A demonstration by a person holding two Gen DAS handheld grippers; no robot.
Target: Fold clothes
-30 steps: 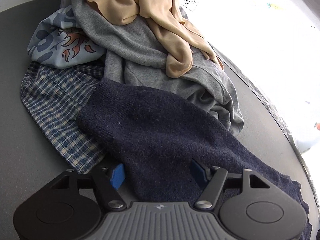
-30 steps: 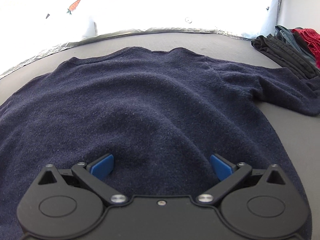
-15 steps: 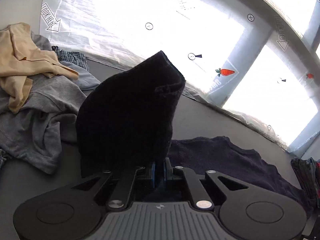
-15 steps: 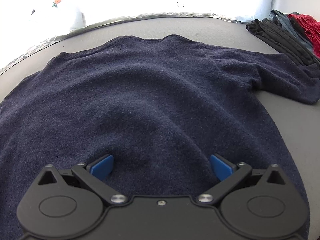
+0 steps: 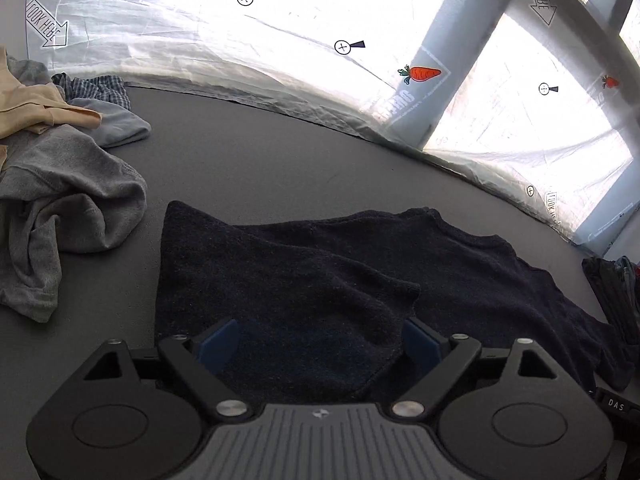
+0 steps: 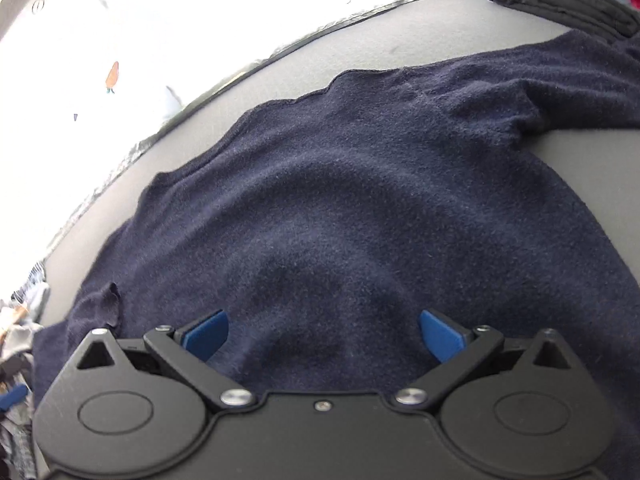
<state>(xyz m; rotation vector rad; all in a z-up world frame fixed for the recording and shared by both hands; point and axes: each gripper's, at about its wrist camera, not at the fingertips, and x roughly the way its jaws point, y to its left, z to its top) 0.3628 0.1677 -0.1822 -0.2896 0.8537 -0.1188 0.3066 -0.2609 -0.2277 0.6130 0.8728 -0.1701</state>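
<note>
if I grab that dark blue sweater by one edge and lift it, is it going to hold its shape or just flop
Probably flop. The dark blue sweater lies limp on the table, with its folded-over sleeve draped in soft creases, so a lifted edge would likely sag. The fuzzy knit looks fairly thick, so it may feel weighty and drag rather than slide. That texture should grip well, not slip.
</note>
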